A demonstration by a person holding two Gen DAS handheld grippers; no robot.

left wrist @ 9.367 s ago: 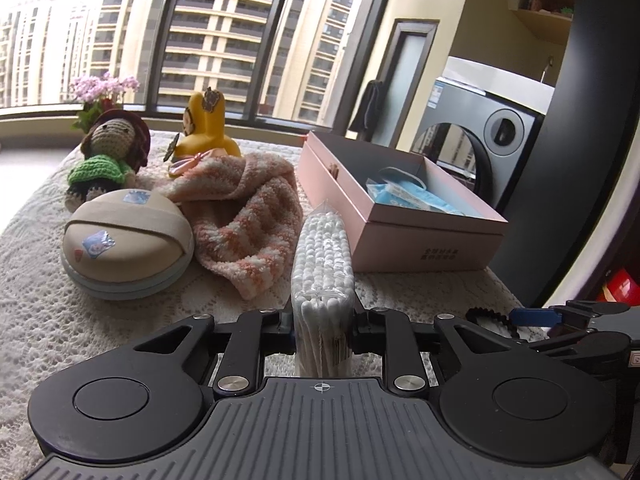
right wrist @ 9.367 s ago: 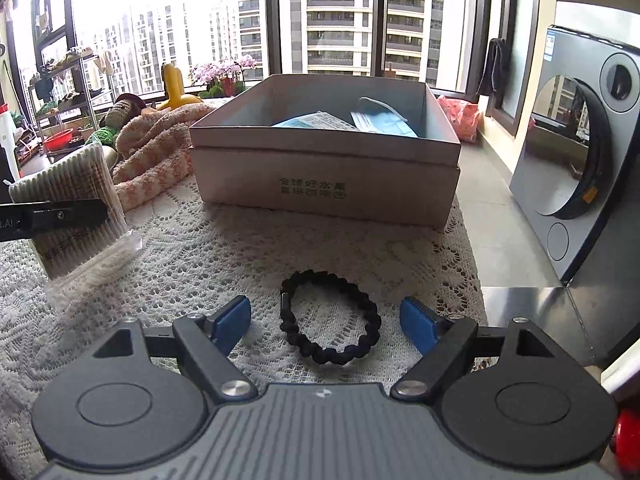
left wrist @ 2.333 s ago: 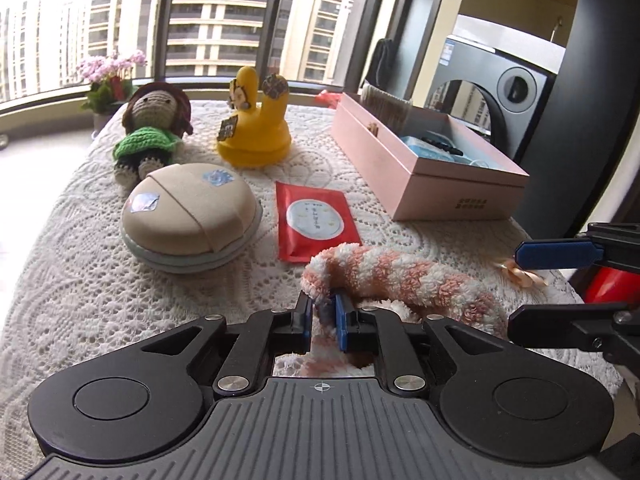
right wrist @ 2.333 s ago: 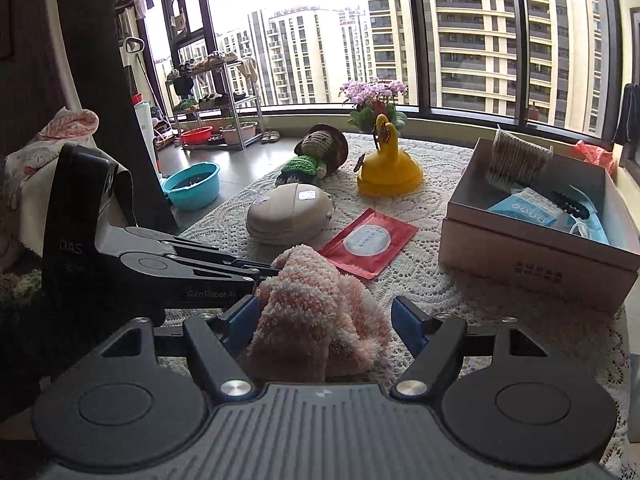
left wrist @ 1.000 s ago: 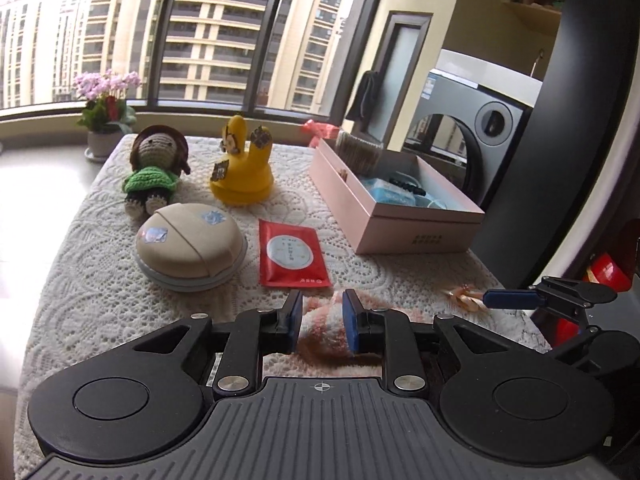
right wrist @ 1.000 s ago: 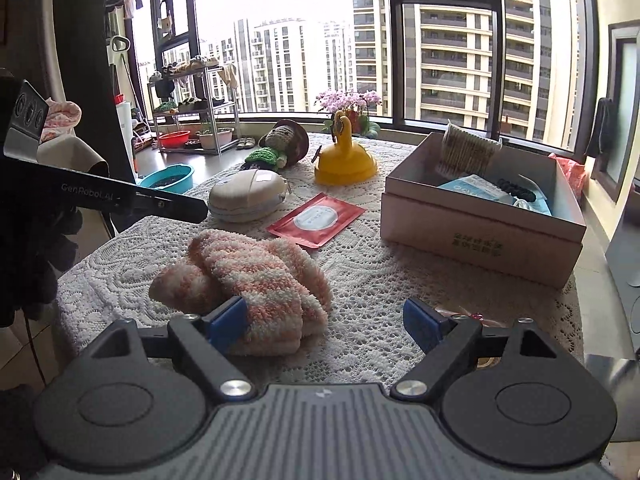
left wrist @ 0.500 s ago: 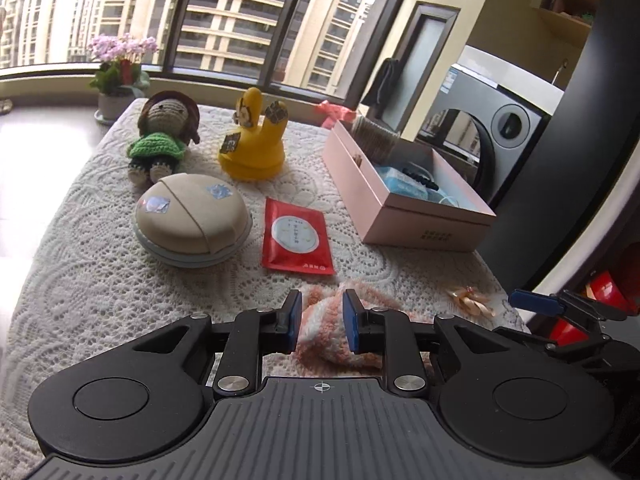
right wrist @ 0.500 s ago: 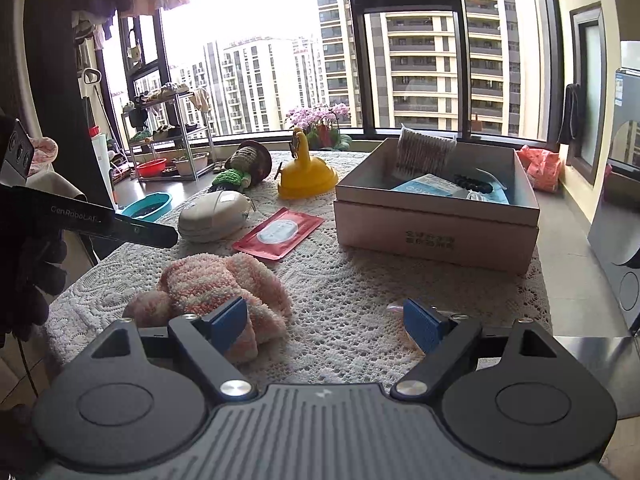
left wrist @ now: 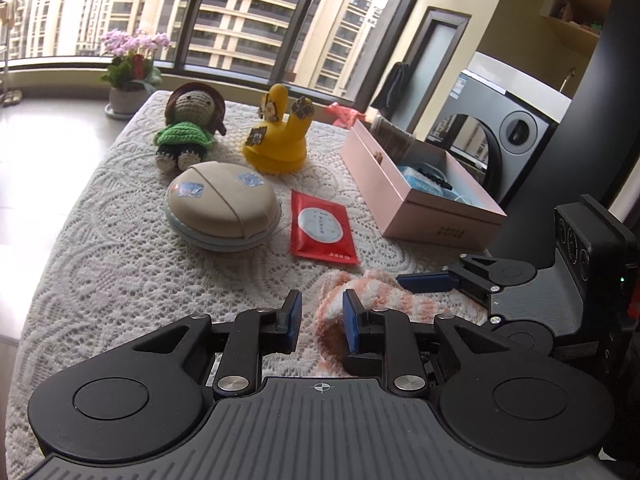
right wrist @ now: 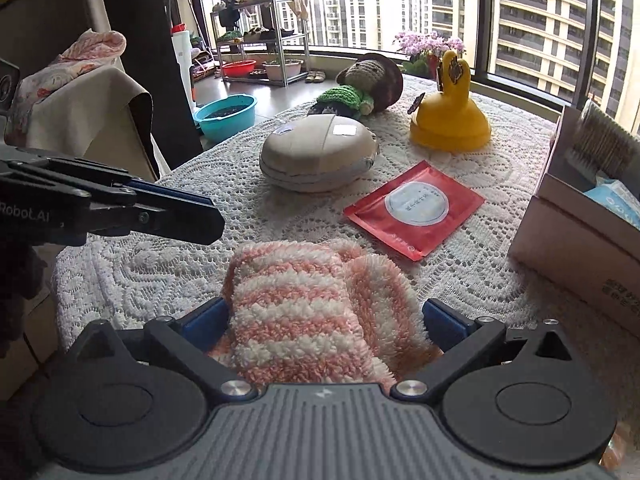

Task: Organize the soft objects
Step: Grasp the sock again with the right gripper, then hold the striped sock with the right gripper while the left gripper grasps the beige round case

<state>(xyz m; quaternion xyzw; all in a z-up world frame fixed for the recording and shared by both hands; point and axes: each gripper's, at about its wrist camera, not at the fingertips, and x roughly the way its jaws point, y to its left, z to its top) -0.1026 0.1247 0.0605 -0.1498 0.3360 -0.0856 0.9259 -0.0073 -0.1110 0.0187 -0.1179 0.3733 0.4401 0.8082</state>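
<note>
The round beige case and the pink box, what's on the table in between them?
A flat red packet lies on the lace cloth between the round beige case and the pink box. The left wrist view shows it best; nothing else sits there.

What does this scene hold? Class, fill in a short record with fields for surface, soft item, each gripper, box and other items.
surface: lace cloth
soft item: striped towel, folded, near table edge
left gripper: narrow gap, empty, towel just beside
right gripper: fingers opening wide, towel between them
box: pink, open, holds swabs and blue packs
others: red packet, round case, yellow toy, doll
</note>
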